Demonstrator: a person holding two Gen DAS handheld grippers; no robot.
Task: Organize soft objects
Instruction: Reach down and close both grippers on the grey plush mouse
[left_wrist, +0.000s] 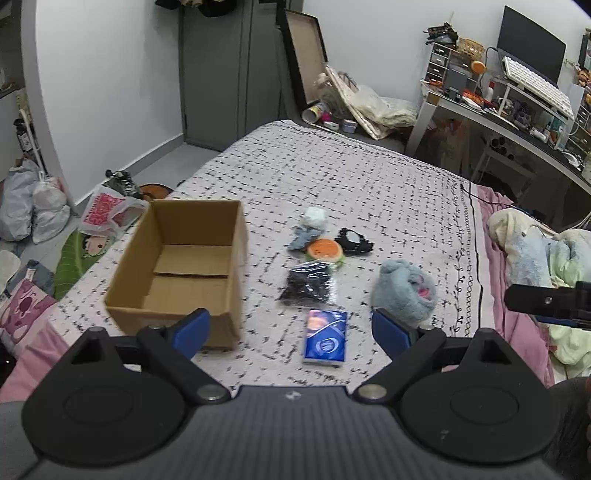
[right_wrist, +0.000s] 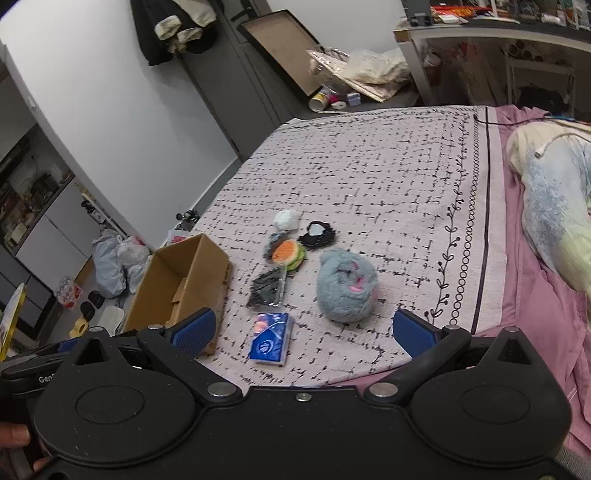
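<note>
Both grippers, left gripper (left_wrist: 291, 332) and right gripper (right_wrist: 303, 332), spread apart, holding nothing. Soft objects on bed (left_wrist: 369, 177): grey plush (left_wrist: 404, 293) at 2 o'clock of tissue pack (left_wrist: 325, 338); cardboard box (left_wrist: 184, 266) at 10 o'clock.

Cardboard box (right_wrist: 177, 284) interior mostly hidden by near wall in right view; tissue pack (left_wrist: 325, 336) print blurred; grey cloth (left_wrist: 303, 238) identity unclear.

Left gripper (left_wrist: 291, 330) hovers with jaws spread wide, holding nothing. Right gripper (right_wrist: 304, 332), at its 3 o'clock, likewise gapes wide, holding nothing.
</note>
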